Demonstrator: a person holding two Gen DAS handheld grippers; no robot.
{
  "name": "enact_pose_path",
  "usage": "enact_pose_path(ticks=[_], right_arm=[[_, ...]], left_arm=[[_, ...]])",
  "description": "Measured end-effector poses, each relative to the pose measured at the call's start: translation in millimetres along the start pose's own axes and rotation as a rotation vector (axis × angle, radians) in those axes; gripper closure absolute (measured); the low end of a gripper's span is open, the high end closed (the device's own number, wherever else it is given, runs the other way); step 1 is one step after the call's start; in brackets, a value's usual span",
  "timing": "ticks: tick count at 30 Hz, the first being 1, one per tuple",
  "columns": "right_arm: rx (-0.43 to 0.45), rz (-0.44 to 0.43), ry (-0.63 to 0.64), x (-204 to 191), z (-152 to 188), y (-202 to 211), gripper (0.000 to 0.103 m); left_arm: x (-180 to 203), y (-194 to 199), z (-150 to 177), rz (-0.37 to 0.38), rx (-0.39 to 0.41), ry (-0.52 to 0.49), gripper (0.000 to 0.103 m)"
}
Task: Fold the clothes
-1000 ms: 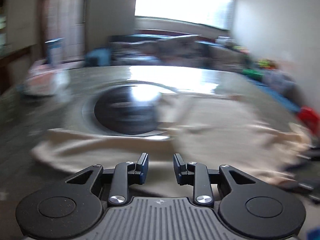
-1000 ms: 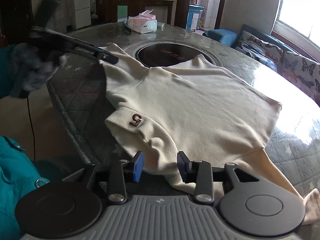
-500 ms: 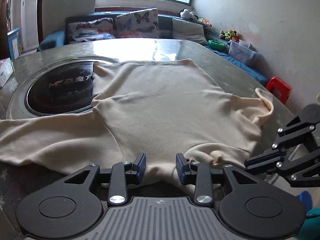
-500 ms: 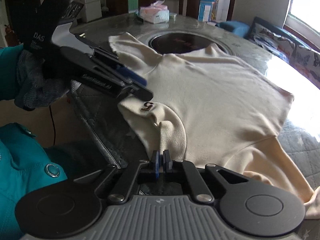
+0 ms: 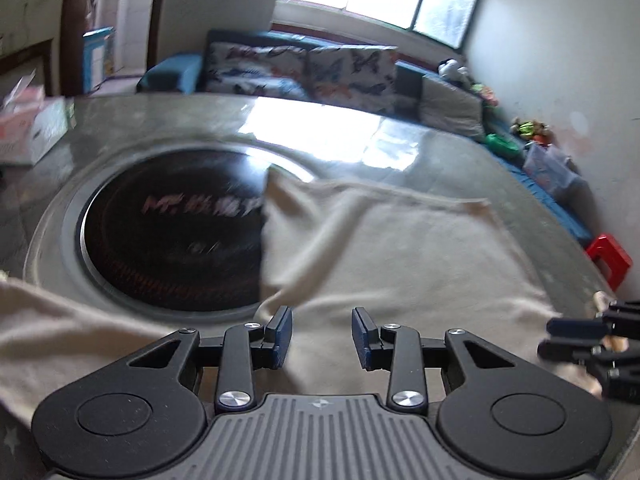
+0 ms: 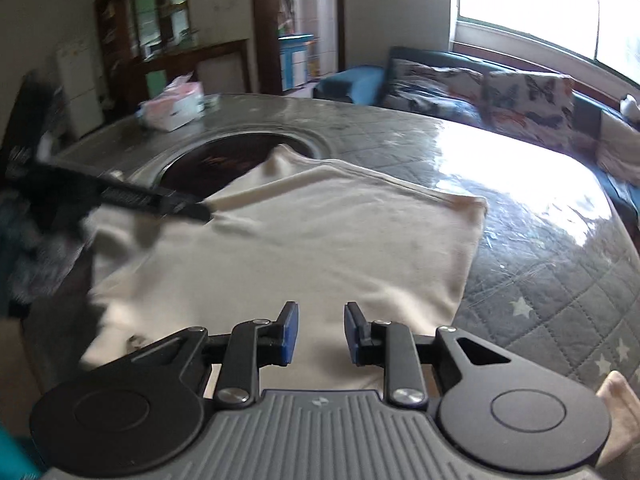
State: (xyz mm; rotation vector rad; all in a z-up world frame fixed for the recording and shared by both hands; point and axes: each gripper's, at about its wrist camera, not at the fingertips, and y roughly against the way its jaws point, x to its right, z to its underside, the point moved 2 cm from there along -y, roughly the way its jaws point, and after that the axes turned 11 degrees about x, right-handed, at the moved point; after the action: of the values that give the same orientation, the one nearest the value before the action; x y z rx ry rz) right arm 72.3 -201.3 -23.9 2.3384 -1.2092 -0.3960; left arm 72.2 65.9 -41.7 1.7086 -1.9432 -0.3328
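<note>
A cream shirt point(image 5: 400, 248) lies spread on the round table, also seen as the cream shirt point(image 6: 320, 248) in the right wrist view. My left gripper point(image 5: 322, 338) hovers low over its near part, jaws apart, cloth below them and nothing pinched. From the right wrist view the left gripper point(image 6: 200, 210) has its tip at the shirt's far-left edge by the cooktop. My right gripper point(image 6: 318, 334) is over the shirt's near edge; its jaws are opening and the pads press on nothing. At the right edge of the left wrist view, the right gripper point(image 5: 560, 338) shows beside a bit of cloth.
A dark round cooktop point(image 5: 172, 236) is set into the glass-topped table point(image 6: 540, 248). A tissue box point(image 6: 172, 108) stands at the far side. A sofa point(image 5: 320, 72) with cushions runs under the window, and a red stool point(image 5: 608, 260) stands on the right. A gloved hand point(image 6: 36, 240) holds the left gripper.
The right gripper, shut on the shirt's near edge half a second ago, now has its jaws apart. The left gripper moved from the collar to the shirt's far edge. Both views swung and blurred.
</note>
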Motion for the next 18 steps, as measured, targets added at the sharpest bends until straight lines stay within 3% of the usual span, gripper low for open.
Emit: enact_pose_path(ticks=[3, 7, 11, 15, 18], right_arm=[[-0.035, 0.056, -0.016, 12.2, 11.7, -8.7, 0.076], [0.018, 0.061, -0.074, 23.8, 19.2, 18.3, 0.073], [0.023, 0.144, -0.138, 44.7, 34.6, 41.0, 0.069], [0.022, 0.28, -0.244, 78.3, 56.3, 64.1, 0.069], [0.018, 0.411, -0.24, 88.4, 67.4, 80.3, 0.069]], left_arm=[[-8.5, 8.3, 5.3, -0.002, 0.014, 0.024, 0.068], [-8.3, 12.7, 8.2, -0.001, 0.022, 0.016, 0.068], [-1.7, 13.6, 10.0, -0.012, 0.029, -0.015, 0.064], [3.7, 11.9, 11.0, -0.02, 0.034, -0.037, 0.064], [5.4, 10.7, 11.7, -0.025, 0.035, -0.045, 0.064]])
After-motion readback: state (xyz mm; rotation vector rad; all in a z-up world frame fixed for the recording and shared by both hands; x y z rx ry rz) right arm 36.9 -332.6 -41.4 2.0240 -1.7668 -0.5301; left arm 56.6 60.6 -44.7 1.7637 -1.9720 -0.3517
